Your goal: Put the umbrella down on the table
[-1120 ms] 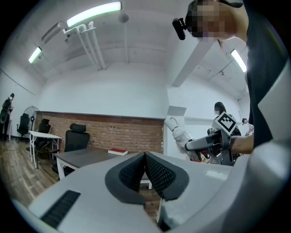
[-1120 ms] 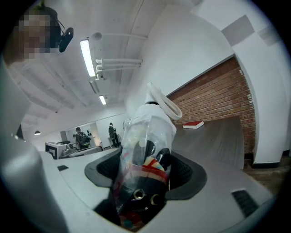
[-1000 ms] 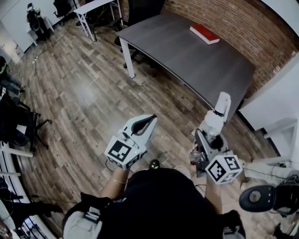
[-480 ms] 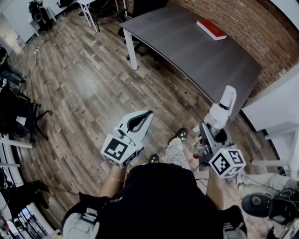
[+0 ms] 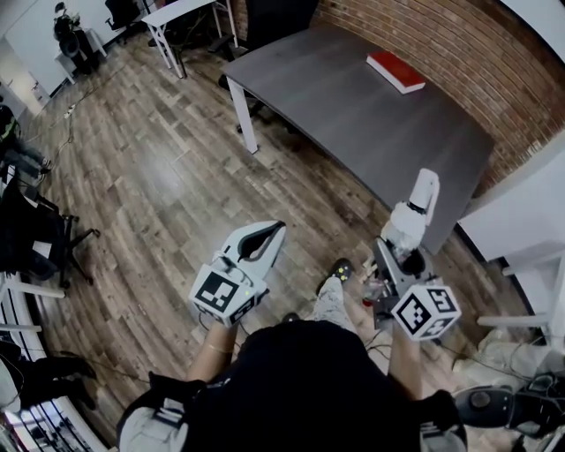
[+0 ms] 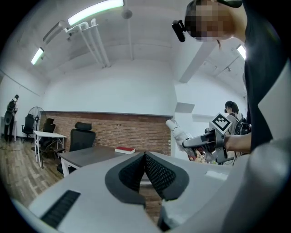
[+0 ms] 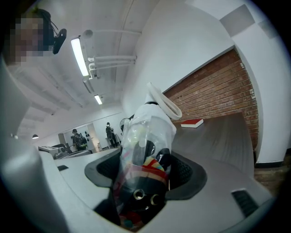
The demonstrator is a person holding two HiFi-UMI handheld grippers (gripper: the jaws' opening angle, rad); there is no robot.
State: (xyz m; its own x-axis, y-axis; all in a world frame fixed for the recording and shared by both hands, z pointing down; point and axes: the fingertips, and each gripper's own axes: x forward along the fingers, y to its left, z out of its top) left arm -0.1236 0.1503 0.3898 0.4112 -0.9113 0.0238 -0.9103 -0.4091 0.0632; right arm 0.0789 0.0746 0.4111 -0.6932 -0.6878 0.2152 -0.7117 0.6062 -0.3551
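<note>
The folded umbrella (image 5: 411,217), wrapped in a clear sleeve with a white end, sticks up and forward out of my right gripper (image 5: 395,256), which is shut on it. In the right gripper view the umbrella (image 7: 144,145) fills the jaws of the right gripper (image 7: 146,178), colourful fabric showing low down. The dark grey table (image 5: 353,106) lies ahead of both grippers, its near corner just beyond the umbrella's end. My left gripper (image 5: 264,237) is shut and empty, pads together, held over the wood floor; the left gripper (image 6: 145,164) points toward the table (image 6: 86,156).
A red book (image 5: 395,71) lies near the table's far edge by the brick wall (image 5: 459,53). A white wall corner (image 5: 521,194) stands at the right, with cables on the floor below it. A black chair (image 5: 26,234) is at the left, and a white desk (image 5: 181,13) at the back.
The person has stepped forward: a leg and shoe now show between the grippers. Both grippers keep their pose, and the umbrella stays held in the right one.
</note>
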